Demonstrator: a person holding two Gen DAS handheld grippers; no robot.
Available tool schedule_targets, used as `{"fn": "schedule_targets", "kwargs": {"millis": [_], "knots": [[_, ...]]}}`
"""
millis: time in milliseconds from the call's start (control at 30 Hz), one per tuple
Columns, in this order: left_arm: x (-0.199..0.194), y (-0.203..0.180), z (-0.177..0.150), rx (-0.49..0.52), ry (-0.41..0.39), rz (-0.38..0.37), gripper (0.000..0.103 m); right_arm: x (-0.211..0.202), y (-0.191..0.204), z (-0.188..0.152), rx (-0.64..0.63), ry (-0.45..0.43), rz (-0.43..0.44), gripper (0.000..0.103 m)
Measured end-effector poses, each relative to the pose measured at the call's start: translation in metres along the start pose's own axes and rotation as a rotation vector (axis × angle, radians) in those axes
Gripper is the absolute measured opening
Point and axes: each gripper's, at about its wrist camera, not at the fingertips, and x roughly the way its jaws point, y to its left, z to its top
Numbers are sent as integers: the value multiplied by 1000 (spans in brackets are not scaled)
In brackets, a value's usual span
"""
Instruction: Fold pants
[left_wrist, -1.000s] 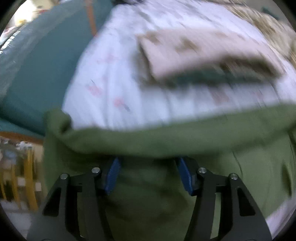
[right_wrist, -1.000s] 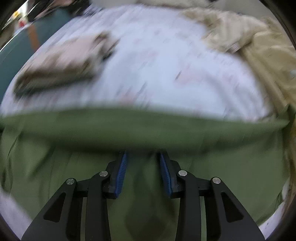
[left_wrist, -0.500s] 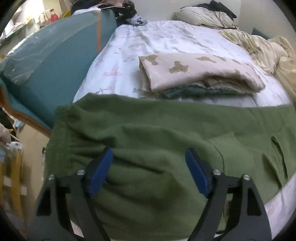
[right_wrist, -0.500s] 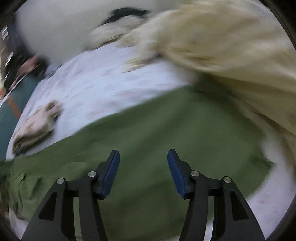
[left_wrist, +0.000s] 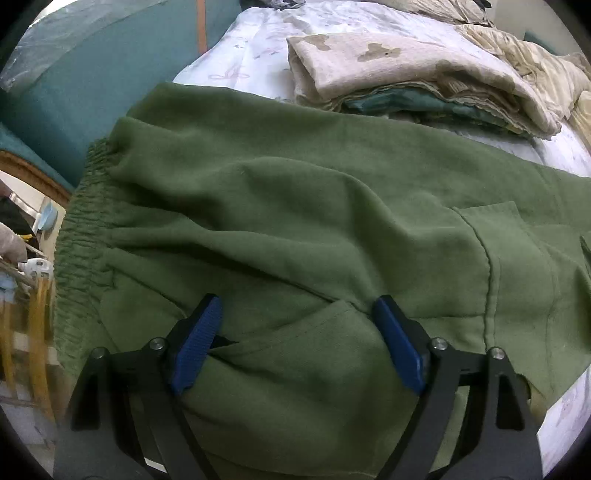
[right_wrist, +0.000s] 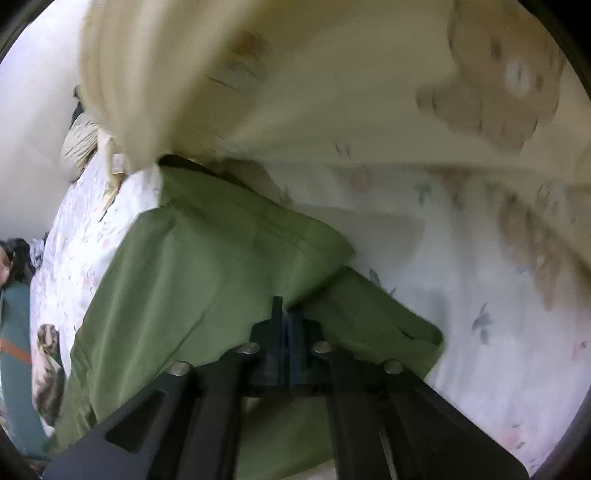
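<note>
**Inspector A:** Left side first. The left hand-held gripper (left_wrist: 295, 339) now stands wide open over the waist end of the green pants (left_wrist: 295, 229), its blue pads (left_wrist: 197, 343) off the cloth; a second ago they were closer together on it. The waistband lies at the bed's (left_wrist: 258, 55) left edge, near the folded blankets (left_wrist: 406, 74).

**Inspector B:** Right side: the right hand-held gripper (right_wrist: 286, 325) has travelled to the leg end (right_wrist: 221, 266) and its jaws are now pinched on the hem.

**Inspector A:** Judgement: waist released, hem seized; a lengthwise fold toward the waist appears next.

Both wrist views steeply down, close over green pants (left_wrist: 295, 221) — shared — on bed (left_wrist: 258, 66)
</note>
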Motion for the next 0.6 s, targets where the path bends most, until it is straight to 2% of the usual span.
{"fn": "schedule_targets", "kwargs": {"millis": [100, 233, 367, 467, 533, 600], "knots": [[-1, 0, -1, 7, 5, -11, 83, -34, -1, -1, -41, -60, -24, 0], [-1, 6, 0, 9, 9, -46, 83, -67, -15, -7, -5, -75, -28, 0], [-6, 10, -2, 20, 20, -65, 83, -43, -39, -27, 30, -5, -96, 0], [-11, 14, 2, 29, 36, -66, 83, -20, -46, -37, -3, 59, -156, 1], [-21, 15, 3, 23, 19, -76, 82, -16, -42, -40, -21, 92, -214, 1], [-36, 10, 2, 45, -30, -118, 82, -25, -33, -39, -80, 73, -274, 5]]}}
